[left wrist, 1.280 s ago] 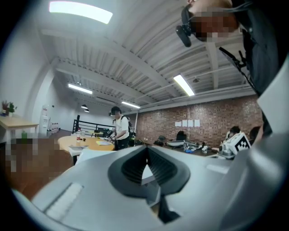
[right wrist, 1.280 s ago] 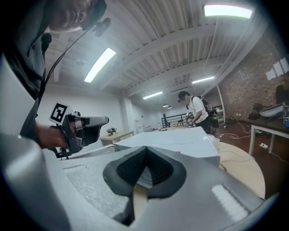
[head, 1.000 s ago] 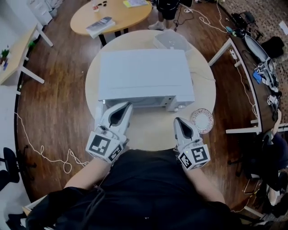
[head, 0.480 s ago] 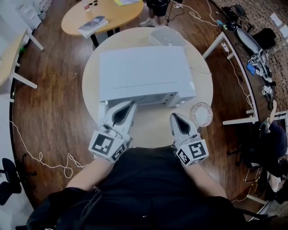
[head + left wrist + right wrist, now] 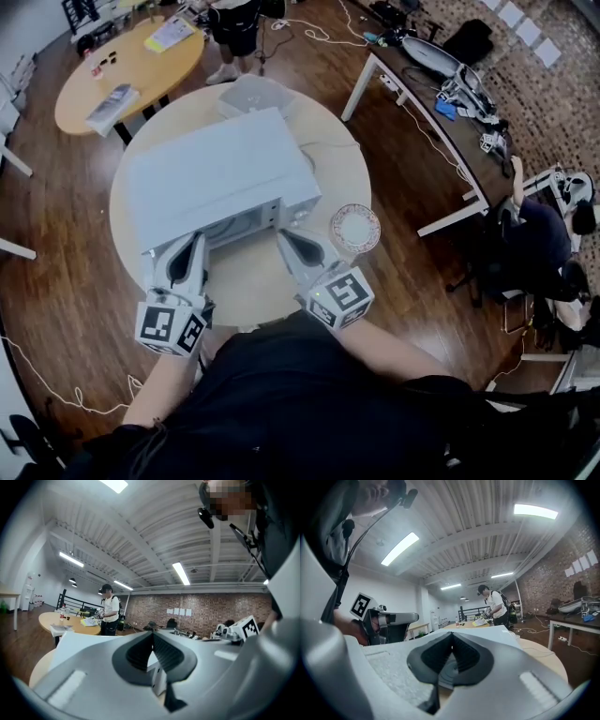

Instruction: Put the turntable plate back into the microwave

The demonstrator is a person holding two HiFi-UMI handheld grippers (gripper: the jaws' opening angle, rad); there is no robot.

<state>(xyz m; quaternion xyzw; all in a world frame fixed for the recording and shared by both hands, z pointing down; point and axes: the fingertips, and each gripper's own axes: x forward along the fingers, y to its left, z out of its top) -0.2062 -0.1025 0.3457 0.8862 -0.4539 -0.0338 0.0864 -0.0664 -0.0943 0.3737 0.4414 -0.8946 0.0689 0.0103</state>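
The white microwave (image 5: 220, 178) stands on a round pale table (image 5: 352, 169) with its front towards me, showing a dark opening. The turntable plate (image 5: 355, 228), round with a patterned rim, lies flat on the table to the right of the microwave. My left gripper (image 5: 191, 240) is shut and empty at the left end of the microwave's front. My right gripper (image 5: 286, 236) is shut and empty too, at the front's right end, a short way left of the plate. In the left gripper view the jaws (image 5: 151, 634) meet at their tips. They also meet in the right gripper view (image 5: 451, 646).
A clear plastic container (image 5: 253, 94) sits behind the microwave. A wooden oval table (image 5: 131, 66) with books stands at the back left, with a person (image 5: 234, 23) beside it. A cluttered desk (image 5: 441, 103) and a seated person (image 5: 544, 244) are on the right. Cables lie across the floor.
The head view has swung, so table and microwave now sit further left and turned. My right gripper has edged up towards the microwave's front. The plate lies where it was.
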